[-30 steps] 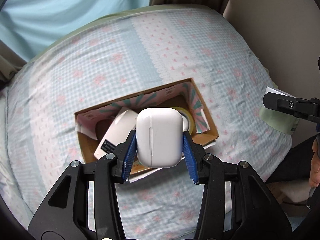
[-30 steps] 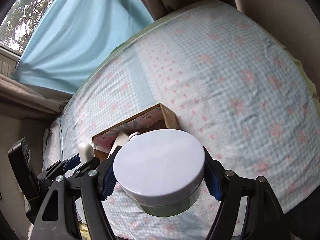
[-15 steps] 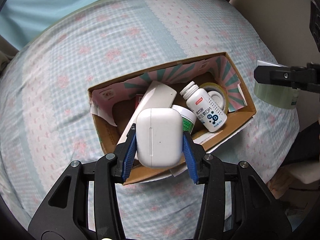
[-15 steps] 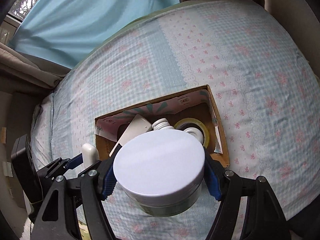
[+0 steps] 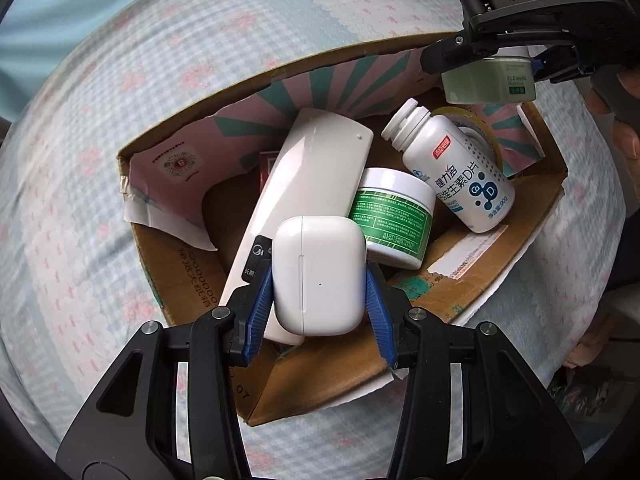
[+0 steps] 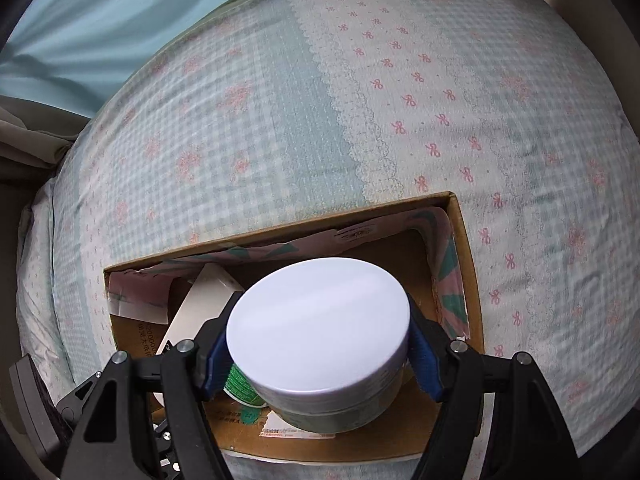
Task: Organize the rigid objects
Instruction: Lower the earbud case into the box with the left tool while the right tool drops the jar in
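Note:
My left gripper [image 5: 318,304] is shut on a white earbud case [image 5: 318,276] and holds it over the near part of an open cardboard box [image 5: 192,284]. My right gripper [image 6: 320,356] is shut on a round jar with a white lid [image 6: 318,328] and holds it over the same box [image 6: 466,248]; the jar also shows in the left wrist view [image 5: 490,78] at the box's far right corner. In the box lie a white flat device [image 5: 308,176], a green-labelled jar [image 5: 394,216], a white pill bottle [image 5: 452,168] and a tape roll [image 5: 486,136].
The box sits on a bed with a blue checked sheet with pink flowers [image 6: 280,120]. A light blue curtain [image 6: 100,20] hangs behind the bed. A beige wall [image 6: 600,0] stands at the right.
Both grippers have moved forward and down over the box with their objects still held. The box now looks much larger and its contents show clearly.

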Available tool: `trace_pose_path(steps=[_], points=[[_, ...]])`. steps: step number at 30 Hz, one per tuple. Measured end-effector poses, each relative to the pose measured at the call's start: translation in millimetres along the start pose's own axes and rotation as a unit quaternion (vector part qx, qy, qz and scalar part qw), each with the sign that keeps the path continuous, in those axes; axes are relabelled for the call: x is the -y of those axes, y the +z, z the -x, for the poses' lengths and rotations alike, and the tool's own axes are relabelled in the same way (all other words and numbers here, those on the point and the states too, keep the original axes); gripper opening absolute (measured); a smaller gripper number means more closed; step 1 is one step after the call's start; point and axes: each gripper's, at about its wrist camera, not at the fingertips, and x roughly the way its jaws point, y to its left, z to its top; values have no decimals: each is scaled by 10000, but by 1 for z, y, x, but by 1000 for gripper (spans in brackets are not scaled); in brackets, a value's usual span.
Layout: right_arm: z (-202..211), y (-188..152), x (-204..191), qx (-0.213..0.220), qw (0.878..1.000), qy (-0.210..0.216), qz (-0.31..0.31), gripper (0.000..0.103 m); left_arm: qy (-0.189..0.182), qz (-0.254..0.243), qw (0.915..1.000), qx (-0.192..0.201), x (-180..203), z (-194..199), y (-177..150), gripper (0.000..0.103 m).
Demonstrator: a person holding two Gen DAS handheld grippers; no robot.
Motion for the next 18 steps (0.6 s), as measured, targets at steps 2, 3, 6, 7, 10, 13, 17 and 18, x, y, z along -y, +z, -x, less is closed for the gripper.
trace_pose_path(steps=[2, 3, 6, 7, 10, 13, 17, 18], points=[[-7, 2, 3, -53, 10000, 25, -52, 69, 22, -51, 10000, -5, 0, -3, 0, 41], [-9, 3, 4, -41, 10000, -3, -57, 70, 54, -79, 9999, 34, 1, -3, 0, 41], [-13, 5, 5, -84, 9997, -248, -33, 72, -25, -135, 9997, 214, 2, 1, 0, 53], [-12, 6, 6, -80, 9997, -203, -66, 82, -49, -107, 9996, 244, 2, 3, 0, 91], [5, 8, 10, 163, 9997, 38, -196, 103, -225, 2, 9988, 437, -1, 13, 0, 103], [21, 4, 9, 304, 9993, -173, -141, 103, -323, 146, 9983, 467, -6, 18, -1, 103], [30, -4, 11, 353, 9991, -221, -78, 103, -257, 182, 9985, 457, -10, 20, -3, 103], [30, -5, 11, 342, 9991, -233, -55, 103, -232, 190, 9986, 447, -10, 20, -3, 103]])
